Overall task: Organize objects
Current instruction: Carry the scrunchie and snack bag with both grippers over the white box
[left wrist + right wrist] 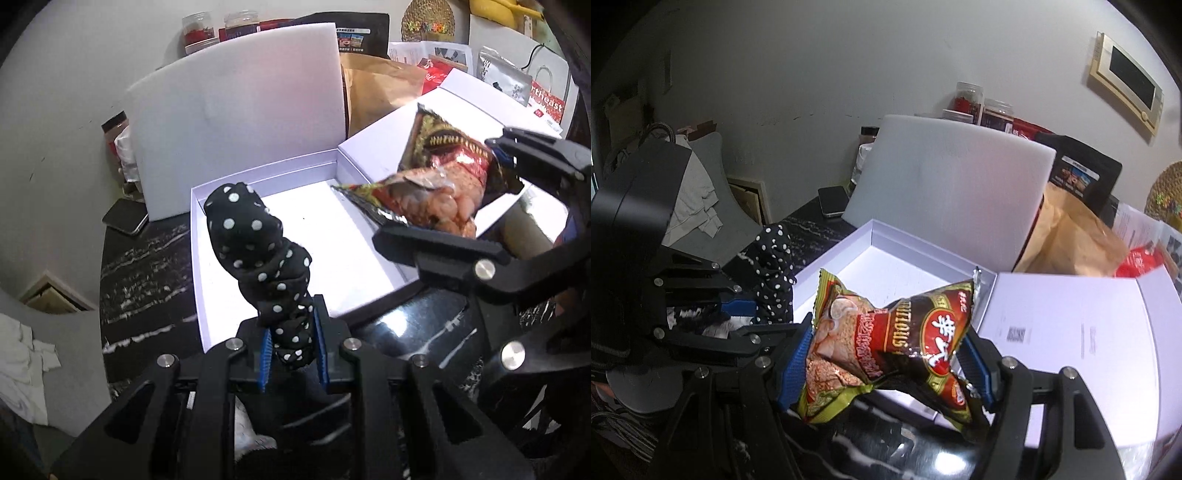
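Left gripper (293, 356): jaws drawn close, blue ribbed pads (266, 347) pressed against both sides of a black polka-dot cloth bundle (258, 254), which stands up and away from the fingers. Black linkage arms spread symmetrically below the pads. Seen from the right wrist view, this gripper (746, 308) sits at left, pointing rightward.

Right gripper (886, 365): jaws set wider — blue pads (792, 365) clamp a crumpled snack packet (886, 343) across its width, packet squeezed in at the middle. In the left wrist view it (443, 192) enters from the right, fingers angled toward the left — one finger above the packet, one below.
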Tool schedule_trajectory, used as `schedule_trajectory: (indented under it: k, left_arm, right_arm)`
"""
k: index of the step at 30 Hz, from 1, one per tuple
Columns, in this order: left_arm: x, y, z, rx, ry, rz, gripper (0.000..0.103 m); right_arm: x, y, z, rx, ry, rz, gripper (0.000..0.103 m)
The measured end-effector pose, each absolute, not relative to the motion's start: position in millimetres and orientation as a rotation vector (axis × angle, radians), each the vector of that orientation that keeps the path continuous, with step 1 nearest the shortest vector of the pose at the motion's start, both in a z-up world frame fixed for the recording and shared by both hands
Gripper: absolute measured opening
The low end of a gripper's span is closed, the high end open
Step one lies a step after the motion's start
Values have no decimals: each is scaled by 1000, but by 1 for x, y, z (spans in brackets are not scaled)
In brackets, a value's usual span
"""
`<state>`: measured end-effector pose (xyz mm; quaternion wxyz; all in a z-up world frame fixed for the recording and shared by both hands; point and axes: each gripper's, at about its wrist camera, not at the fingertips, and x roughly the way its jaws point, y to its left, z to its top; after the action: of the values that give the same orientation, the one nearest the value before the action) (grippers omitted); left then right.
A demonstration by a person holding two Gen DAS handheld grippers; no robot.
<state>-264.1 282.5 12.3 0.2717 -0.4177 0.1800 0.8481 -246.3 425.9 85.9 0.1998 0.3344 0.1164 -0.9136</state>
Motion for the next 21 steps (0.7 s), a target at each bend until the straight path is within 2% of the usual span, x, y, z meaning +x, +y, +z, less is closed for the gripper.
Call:
schedule_trajectory:
  k: [13, 21]
  left_arm:
    - [-335, 308, 4, -1147, 595, 2260, 18]
    - [-376, 323, -14, -1177, 660, 2225, 18]
  right_arm:
    - [-316, 426, 83, 1001, 328, -2560, 72]
    - [-356, 433, 65, 1091, 264, -2557, 72]
